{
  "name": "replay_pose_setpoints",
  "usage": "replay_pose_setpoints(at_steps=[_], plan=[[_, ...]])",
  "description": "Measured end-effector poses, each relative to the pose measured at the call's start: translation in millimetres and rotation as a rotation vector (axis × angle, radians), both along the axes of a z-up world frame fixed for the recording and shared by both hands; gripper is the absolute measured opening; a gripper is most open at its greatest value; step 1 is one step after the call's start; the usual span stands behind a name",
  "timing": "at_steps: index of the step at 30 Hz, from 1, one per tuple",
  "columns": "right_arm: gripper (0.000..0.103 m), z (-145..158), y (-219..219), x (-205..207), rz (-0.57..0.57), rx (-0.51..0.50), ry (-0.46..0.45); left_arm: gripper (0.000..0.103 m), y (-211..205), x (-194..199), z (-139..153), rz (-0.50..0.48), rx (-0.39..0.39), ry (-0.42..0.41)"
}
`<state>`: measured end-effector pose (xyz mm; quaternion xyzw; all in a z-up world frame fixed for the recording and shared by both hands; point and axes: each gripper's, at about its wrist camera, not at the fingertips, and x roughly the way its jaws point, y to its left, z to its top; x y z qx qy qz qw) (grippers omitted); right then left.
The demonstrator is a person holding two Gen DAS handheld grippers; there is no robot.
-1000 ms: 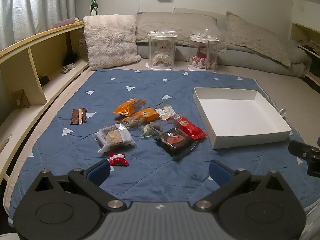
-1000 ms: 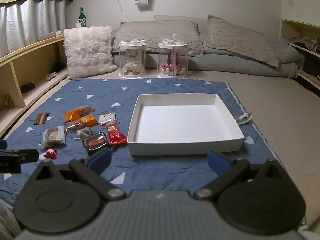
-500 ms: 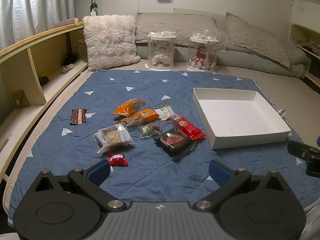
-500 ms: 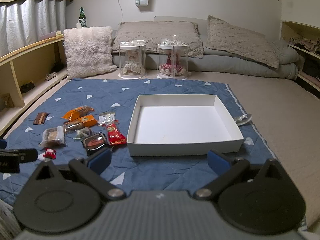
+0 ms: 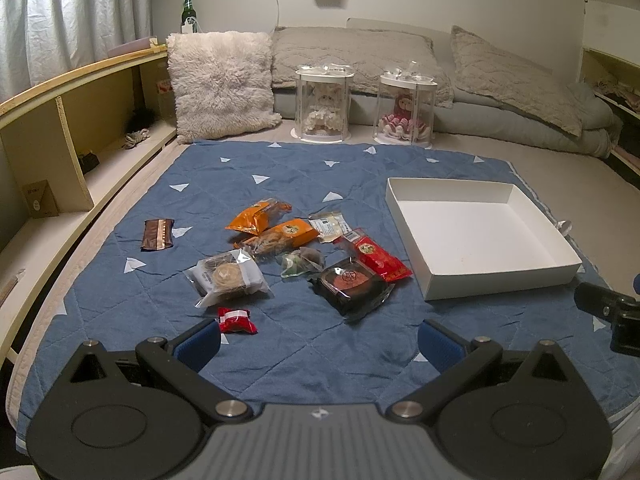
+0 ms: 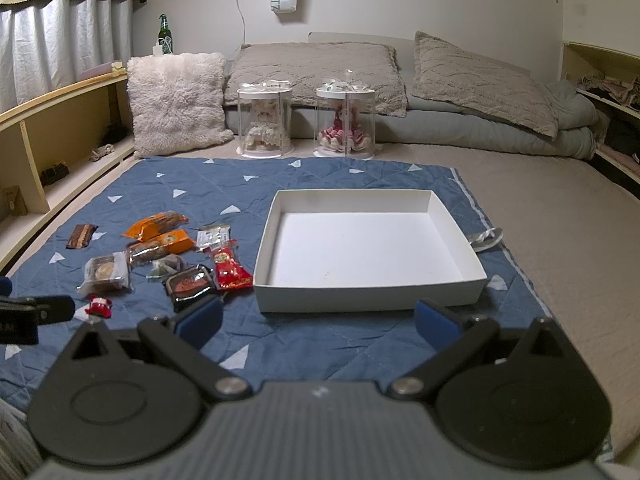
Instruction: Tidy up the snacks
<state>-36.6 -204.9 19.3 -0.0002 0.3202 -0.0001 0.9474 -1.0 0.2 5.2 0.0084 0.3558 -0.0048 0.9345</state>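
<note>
A blue quilted mat (image 5: 248, 168) with white triangles covers a bed, with pillows and two clear doll cases (image 5: 324, 106) at the far end. The left gripper (image 5: 318, 340) hovers above the mat's near edge, blue-padded fingers (image 5: 198, 342) spread wide, holding and touching nothing. The right gripper (image 6: 318, 318) hovers likewise, spread and empty, before a white shallow box (image 6: 280, 294). The box sits on the mat's right half; its interior is bare. Left of it lie the snacks: two orange packets (image 5: 258, 216), a red packet (image 5: 378, 258), a dark round pastry pack (image 5: 352, 284), a clear-wrapped cake (image 5: 226, 276), a small red candy (image 5: 236, 320), what appears a greenish sachet (image 5: 300, 262), and a brown bar (image 5: 157, 234) apart.
</note>
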Motion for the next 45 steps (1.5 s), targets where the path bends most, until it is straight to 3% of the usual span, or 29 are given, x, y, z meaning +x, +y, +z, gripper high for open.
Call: replay_pose_setpoints(at_steps=[45], plan=[[0.103,-0.5,-1.5,-0.4,-0.001,-0.01,0.002,0.103,-0.1,-2.4,7.0,0.0,-0.005,-0.009]])
